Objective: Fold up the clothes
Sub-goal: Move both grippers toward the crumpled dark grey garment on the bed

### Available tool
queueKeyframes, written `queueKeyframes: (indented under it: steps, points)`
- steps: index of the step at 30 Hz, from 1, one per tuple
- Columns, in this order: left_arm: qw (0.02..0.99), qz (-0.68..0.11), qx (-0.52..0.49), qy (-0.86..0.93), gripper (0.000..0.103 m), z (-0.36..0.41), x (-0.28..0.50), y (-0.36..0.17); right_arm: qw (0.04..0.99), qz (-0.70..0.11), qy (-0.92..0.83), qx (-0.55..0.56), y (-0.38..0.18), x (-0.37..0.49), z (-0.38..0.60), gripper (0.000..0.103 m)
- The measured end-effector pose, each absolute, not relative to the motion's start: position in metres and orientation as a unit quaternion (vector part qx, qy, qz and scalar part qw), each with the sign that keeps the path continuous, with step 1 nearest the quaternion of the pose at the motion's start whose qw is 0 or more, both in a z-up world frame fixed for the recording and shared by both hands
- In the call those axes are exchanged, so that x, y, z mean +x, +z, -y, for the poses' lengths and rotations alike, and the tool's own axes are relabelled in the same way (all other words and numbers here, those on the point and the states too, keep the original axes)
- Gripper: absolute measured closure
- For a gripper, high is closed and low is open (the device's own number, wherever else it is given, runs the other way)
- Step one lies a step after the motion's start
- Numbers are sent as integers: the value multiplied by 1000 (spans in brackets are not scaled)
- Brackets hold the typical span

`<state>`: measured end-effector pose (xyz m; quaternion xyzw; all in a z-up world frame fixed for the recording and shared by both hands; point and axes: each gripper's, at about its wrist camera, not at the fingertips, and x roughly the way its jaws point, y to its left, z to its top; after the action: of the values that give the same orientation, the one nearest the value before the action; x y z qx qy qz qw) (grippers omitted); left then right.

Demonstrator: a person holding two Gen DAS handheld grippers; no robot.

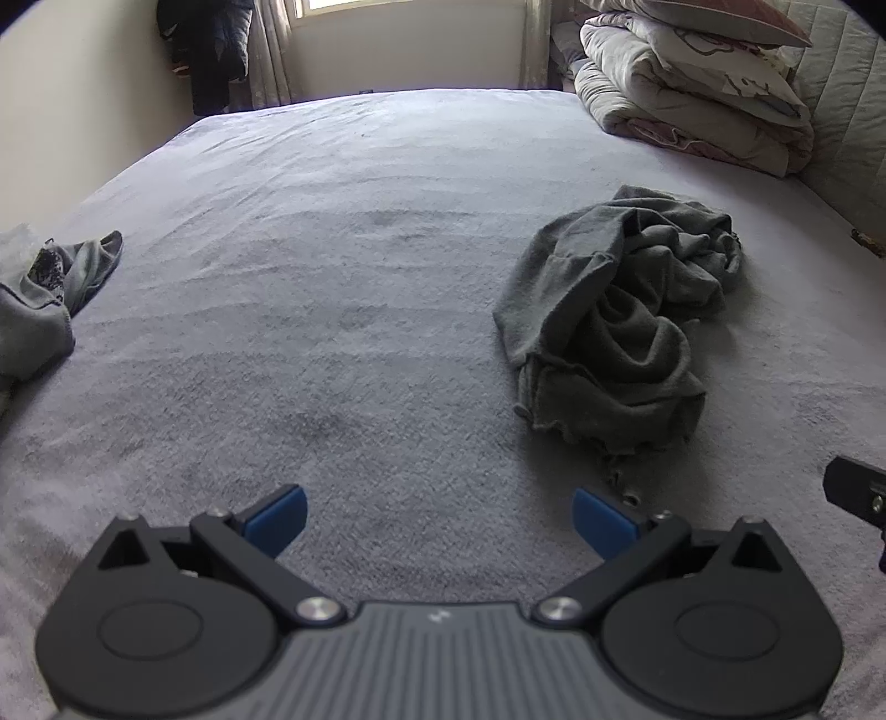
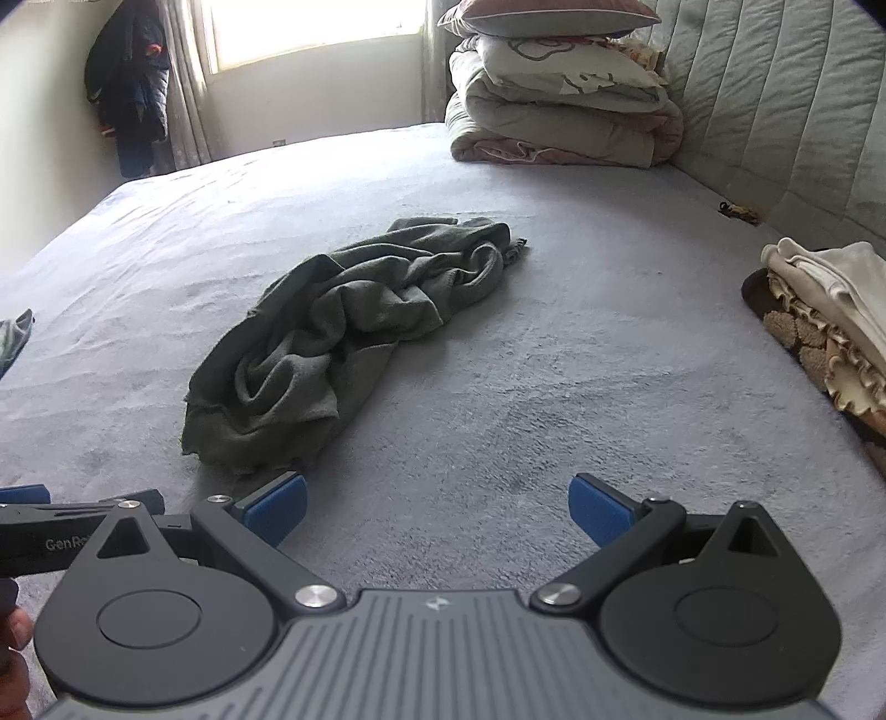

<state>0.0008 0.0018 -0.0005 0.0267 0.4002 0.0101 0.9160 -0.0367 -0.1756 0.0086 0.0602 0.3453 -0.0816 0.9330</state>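
Grey terry sheeting covers the wide bed [image 1: 332,277], and on it lies the crumpled dark grey knit garment [image 1: 620,321], ahead and to the right of the left tool [image 1: 440,520]. From the right tool [image 2: 437,507] the same garment [image 2: 343,332] sits ahead and to the left, its near hem just beyond the left blue pad [image 2: 277,509]; whether they touch I cannot tell. Both tools are released, blue pads spread wide with only bare sheet between them, and both tilt down toward the bed.

Off to the left tool's far left rests a lighter grey patterned garment [image 1: 50,288] at the bed's edge. Right of the right tool, a folded stack of cream and brown clothes [image 2: 830,327] sits near the bed's right edge. Far ahead, piled quilts and pillows [image 2: 559,105] lean by the quilted grey headboard [image 2: 775,111]. A dark jacket [image 2: 130,83] hangs in the far left corner beside the curtained window [image 2: 310,22].

Open sheet stretches ahead of the left tool and between the garment and the stack.
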Motion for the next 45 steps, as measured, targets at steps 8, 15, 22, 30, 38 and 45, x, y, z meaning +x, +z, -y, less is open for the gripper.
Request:
queueKeyframes:
  steps: [8, 15, 22, 30, 38, 45]
  points:
    - [906, -420, 40, 19, 0, -14, 17, -4, 925, -359, -91, 90, 3, -23, 187, 0]
    - [909, -415, 36, 20, 0, -20, 21, -10, 921, -364, -95, 96, -1, -17, 187, 0]
    - [909, -415, 33, 23, 0, -24, 24, -8, 916, -376, -96, 105, -7, -11, 188, 0]
    - [905, -420, 67, 26, 0, -23, 29, -7, 910, -388, -75, 123, -7, -7, 188, 0]
    - [916, -396, 69, -17, 0, -35, 34, 8, 915, -380, -57, 125, -1, 3, 189, 16]
    - [897, -433, -7, -90, 0, -49, 48, -2, 913, -387, -17, 131, -8, 23, 183, 34]
